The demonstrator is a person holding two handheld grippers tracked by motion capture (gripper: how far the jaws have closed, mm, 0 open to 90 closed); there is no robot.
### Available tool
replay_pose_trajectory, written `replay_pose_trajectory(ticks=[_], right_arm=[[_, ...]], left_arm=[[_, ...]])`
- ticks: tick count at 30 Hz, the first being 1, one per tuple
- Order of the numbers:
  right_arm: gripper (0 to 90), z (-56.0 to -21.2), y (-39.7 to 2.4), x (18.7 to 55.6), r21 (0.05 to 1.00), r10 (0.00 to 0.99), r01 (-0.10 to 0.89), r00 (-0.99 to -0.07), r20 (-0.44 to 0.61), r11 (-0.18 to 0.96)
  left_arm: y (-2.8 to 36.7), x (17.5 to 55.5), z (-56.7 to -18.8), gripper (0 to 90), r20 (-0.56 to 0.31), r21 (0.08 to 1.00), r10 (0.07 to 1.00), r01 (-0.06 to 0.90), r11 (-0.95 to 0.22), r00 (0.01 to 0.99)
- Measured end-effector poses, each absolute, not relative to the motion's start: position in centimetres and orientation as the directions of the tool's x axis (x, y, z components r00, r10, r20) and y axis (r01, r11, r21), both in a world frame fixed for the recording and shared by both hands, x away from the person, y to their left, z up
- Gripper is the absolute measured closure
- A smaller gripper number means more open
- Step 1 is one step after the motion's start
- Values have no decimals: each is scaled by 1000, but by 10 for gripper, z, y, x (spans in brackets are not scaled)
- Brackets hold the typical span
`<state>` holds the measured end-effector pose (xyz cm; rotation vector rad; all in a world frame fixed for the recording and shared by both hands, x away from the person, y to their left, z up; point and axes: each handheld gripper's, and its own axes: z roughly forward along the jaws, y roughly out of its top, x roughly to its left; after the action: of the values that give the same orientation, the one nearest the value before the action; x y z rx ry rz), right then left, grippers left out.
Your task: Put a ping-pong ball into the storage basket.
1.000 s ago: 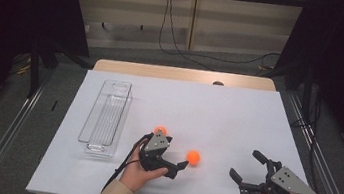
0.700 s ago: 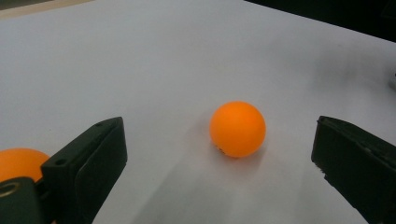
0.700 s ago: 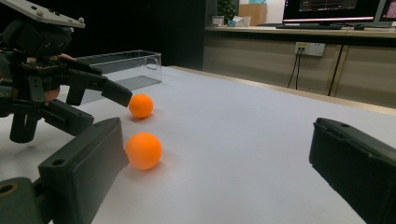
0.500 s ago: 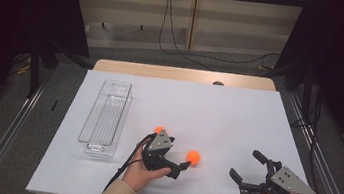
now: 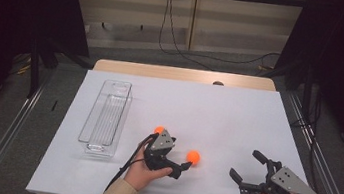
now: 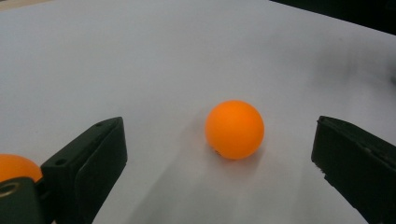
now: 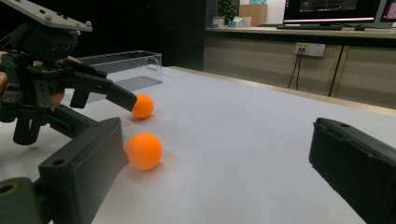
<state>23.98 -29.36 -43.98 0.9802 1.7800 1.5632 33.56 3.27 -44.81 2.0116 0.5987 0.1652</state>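
Observation:
Two orange balls lie on the white table sheet [image 5: 218, 113]. One ball [image 5: 194, 156] [image 6: 235, 129] rests on the sheet just ahead of my left gripper [image 5: 178, 153] [image 6: 219, 133], between its open jaws and touching neither. The other ball [image 5: 158, 129] [image 6: 13, 168] sits outside that gripper's far jaw. My right gripper [image 5: 244, 163] [image 7: 217, 135] is open at the front right with nothing in it. It faces both balls, the near ball [image 7: 144, 150] and the far ball [image 7: 142, 106], with the left gripper [image 7: 100, 109] beside them.
A long clear plastic tray [image 5: 107, 113] [image 7: 121, 65] stands on the left side of the sheet. Black frame rails run along both table sides. Cables trail from each gripper toward the front edge.
My left gripper has edged slightly right toward the nearer ball. The balls and the right gripper have stayed put.

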Motion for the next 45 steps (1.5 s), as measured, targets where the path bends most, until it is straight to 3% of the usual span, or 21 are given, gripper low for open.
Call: replay_pose_trajectory(ticks=[45], right_arm=[[27, -440, -294, 240, 987, 819, 155, -572, 46, 53]], left_arm=[[19, 339, -452, 58, -125, 822, 481, 362, -439, 868]])
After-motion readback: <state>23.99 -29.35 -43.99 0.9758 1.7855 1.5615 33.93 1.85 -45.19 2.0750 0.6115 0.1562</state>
